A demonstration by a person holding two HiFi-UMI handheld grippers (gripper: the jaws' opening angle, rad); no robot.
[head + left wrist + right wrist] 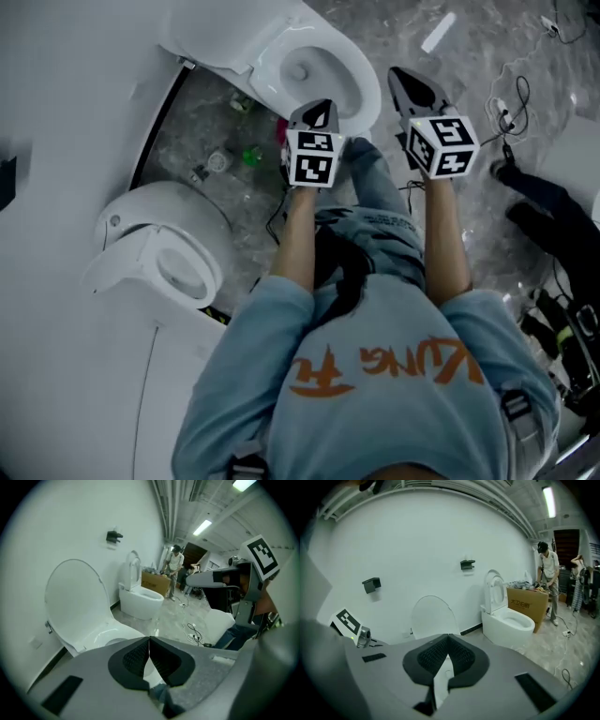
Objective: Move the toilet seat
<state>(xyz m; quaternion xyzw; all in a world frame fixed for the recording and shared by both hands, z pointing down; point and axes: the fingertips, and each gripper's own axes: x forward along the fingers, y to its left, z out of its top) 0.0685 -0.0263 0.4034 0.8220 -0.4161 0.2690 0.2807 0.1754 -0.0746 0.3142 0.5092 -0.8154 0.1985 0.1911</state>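
Note:
The white toilet (361,89) stands at the top of the head view with its bowl uncovered. Its lid (72,597) is raised against the wall, and the seat rim (101,634) lies over the bowl. My left gripper (323,105) is shut and empty, hovering over the near edge of the bowl. In its own view its tips (149,641) point at the rim. To the right of the bowl, my right gripper (396,75) is shut and empty too. The right gripper view has its tips (449,637) aimed at the raised lid (433,616).
A second toilet (159,253) stands at the left, with bottles and litter (220,161) on the floor between the two. Cables (511,103) trail on the right. Farther along the wall are another toilet (506,616), a cardboard box (527,603) and a person (548,573).

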